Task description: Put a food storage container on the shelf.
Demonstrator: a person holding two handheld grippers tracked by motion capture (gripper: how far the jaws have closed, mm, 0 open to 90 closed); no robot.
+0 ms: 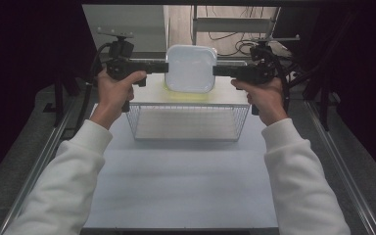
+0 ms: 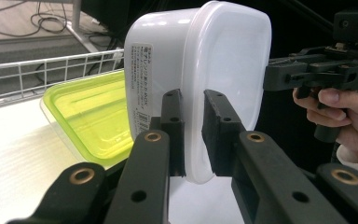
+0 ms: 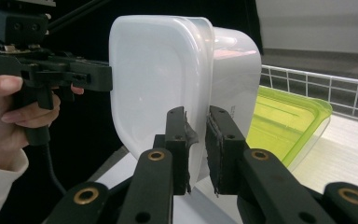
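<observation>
Tongs grip a white plastic container (image 1: 191,68) from both sides, holding it tipped on edge in the air above the far end of the counter (image 1: 186,186). In the high view the left tongs (image 1: 165,66) meet the container at its nine o'clock edge and the right tongs (image 1: 215,70) at its three o'clock edge, each carried by a hand in a white sleeve (image 1: 78,166). The left gripper view shows the left tongs (image 2: 193,135) narrowed onto the container's (image 2: 200,79) protruding rim, one pad on each face of it, with a printed label (image 2: 140,84) on the container's side wall at about ten o'clock from the pads. The right gripper view shows the right tongs (image 3: 196,149) likewise pinched on the rim of the container (image 3: 168,79). Below and behind the container lies a yellow-green lid (image 2: 93,116), flat on the counter, seen at eight o'clock of the container in the left gripper view and at four o'clock in the right gripper view (image 3: 289,121). A white wire basket (image 1: 188,122) stands on the counter at six o'clock of the container in the high view, apart from it.
</observation>
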